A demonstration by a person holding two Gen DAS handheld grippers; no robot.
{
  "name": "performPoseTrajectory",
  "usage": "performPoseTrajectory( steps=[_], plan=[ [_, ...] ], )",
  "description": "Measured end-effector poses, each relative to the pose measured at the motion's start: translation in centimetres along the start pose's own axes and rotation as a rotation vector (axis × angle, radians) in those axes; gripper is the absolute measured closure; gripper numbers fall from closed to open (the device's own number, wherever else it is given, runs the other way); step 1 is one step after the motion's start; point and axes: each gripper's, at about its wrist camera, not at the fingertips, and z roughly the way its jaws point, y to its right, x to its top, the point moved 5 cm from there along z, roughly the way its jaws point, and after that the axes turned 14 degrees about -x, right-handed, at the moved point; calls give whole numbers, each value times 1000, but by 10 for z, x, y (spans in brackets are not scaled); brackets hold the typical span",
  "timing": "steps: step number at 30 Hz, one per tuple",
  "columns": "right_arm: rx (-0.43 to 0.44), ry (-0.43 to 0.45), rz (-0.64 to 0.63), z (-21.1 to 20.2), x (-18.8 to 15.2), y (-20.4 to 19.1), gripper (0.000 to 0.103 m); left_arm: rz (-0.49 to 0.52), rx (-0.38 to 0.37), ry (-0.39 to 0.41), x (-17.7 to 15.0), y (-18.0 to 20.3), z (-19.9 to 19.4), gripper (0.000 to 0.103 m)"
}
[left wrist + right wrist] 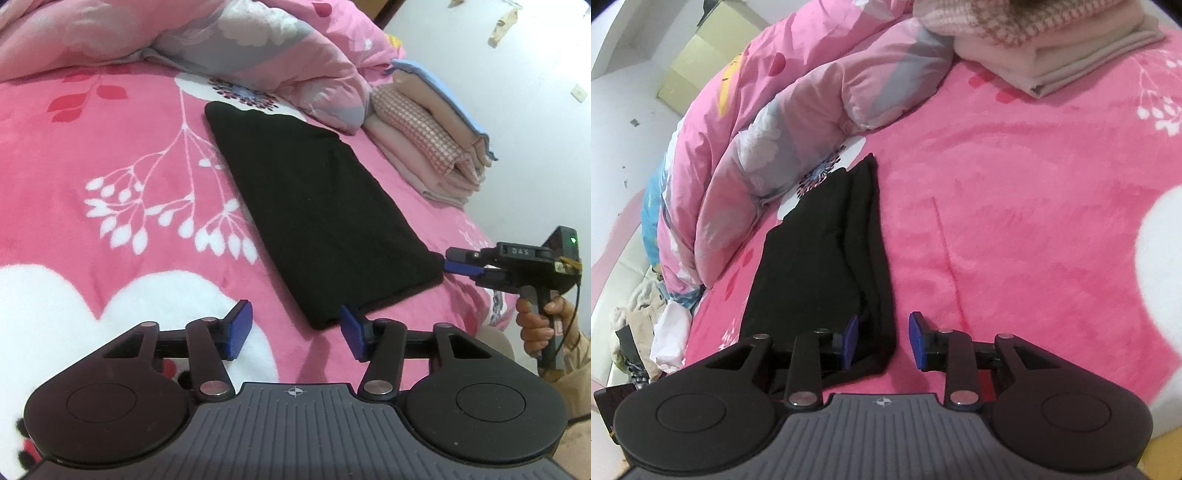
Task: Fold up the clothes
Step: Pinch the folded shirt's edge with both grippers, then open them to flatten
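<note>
Left wrist — pink floral blanket (110, 155), white wall (498, 74)

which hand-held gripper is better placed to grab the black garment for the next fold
Right, probably. The right hand-held gripper is open with its fingers straddling the black garment's near corner; the left hand-held gripper is open with only one finger at the edge.
</note>
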Motion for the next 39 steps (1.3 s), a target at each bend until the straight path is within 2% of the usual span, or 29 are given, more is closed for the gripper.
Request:
performPoseTrajectory(
  steps=[8, 11, 13, 16, 17, 19, 21, 27, 30, 33, 36, 37, 39],
  plan=[
    [10, -56, 92, 11, -7, 5, 66, -80, 19, 1, 1, -3, 8, 54],
    [9, -52, 106, 15, -7, 3, 66, -109, 26, 2, 1, -4, 11, 64],
    [-5, -40, 67, 15, -11, -3, 67, -93, 50, -7, 0, 0, 13, 74],
    [-35, -20, -19, 14, -18, -15, 75, -59, 84, -19, -3, 8, 17, 90],
    [-42, -14, -36, 13, -20, -17, 84, -53, 91, -21, -4, 10, 18, 94],
    [-48, -2, -56, 12, -22, -21, 92, -40, 102, -20, -5, 14, 20, 100],
    [-43, 11, -58, 7, -22, -22, 95, -33, 107, -15, -5, 18, 18, 101],
    [41, 35, -56, -30, -21, -29, 97, -85, -7, 22, 2, 27, -16, 102],
    [51, 17, -62, -44, -29, -29, 97, -81, -24, -22, -8, 30, -23, 102],
    [14, -27, -59, -43, -39, -21, 96, -72, -12, -81, -21, 29, -18, 101],
    [-54, -92, -48, -33, -46, -9, 91, -44, 50, -120, -29, 23, -10, 98],
    [-69, -86, -47, -34, -44, -8, 89, -37, 55, -110, -28, 22, -12, 96],
    [-80, -48, -49, -40, -39, -7, 77, -25, 48, -78, -25, 22, -19, 94]
  ],
)
